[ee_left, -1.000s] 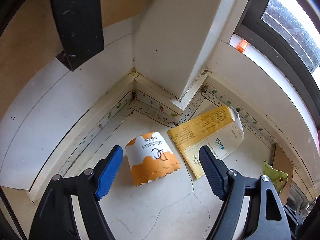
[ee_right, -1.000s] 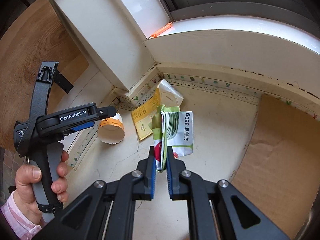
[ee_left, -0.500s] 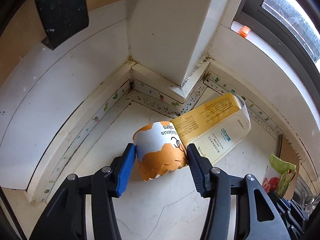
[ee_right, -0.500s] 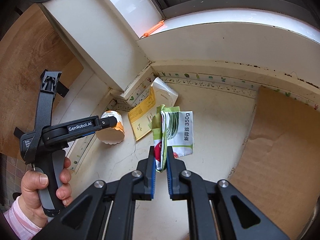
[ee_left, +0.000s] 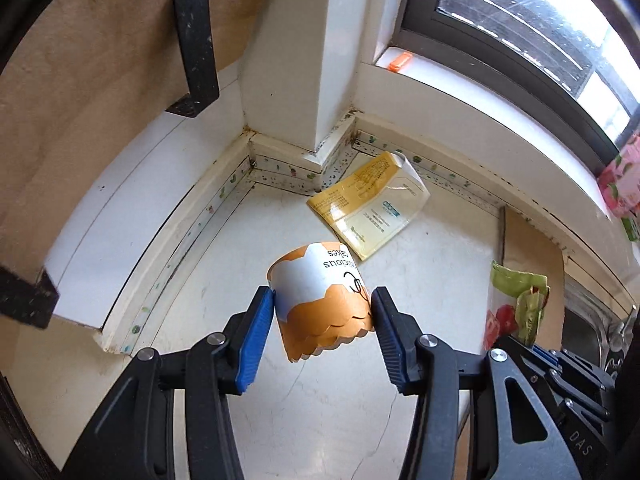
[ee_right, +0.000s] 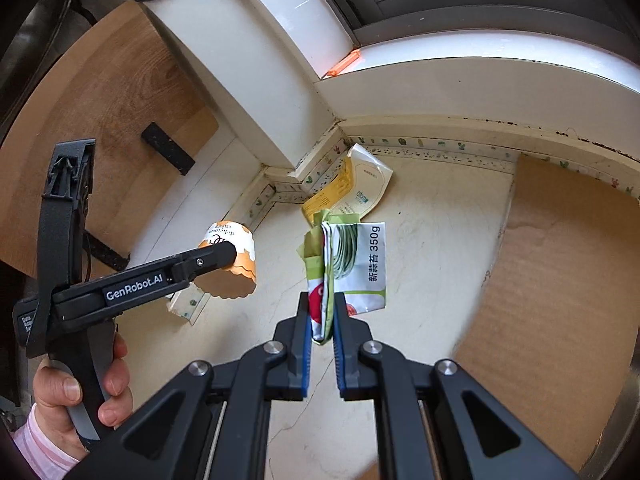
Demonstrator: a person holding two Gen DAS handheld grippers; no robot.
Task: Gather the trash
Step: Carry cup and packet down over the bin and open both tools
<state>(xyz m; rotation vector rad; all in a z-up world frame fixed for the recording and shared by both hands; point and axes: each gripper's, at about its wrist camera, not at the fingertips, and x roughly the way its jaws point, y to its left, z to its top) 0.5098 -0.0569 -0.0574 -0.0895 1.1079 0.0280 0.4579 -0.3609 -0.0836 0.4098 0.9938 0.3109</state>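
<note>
left gripper (ee_left: pixel 322 322): jaws pinch cup (ee_left: pixel 320 300), thin wall may crush and slip
right gripper (ee_right: pixel 322 320): clamped on wrapper (ee_right: pixel 346 268)
far: yellow packet (ee_left: pixel 366 208) left behind

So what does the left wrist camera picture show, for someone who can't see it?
The left gripper squeezes an orange-and-white paper cup above a pale countertop. A flat yellow packet lies behind it in the corner, under a window.
</note>
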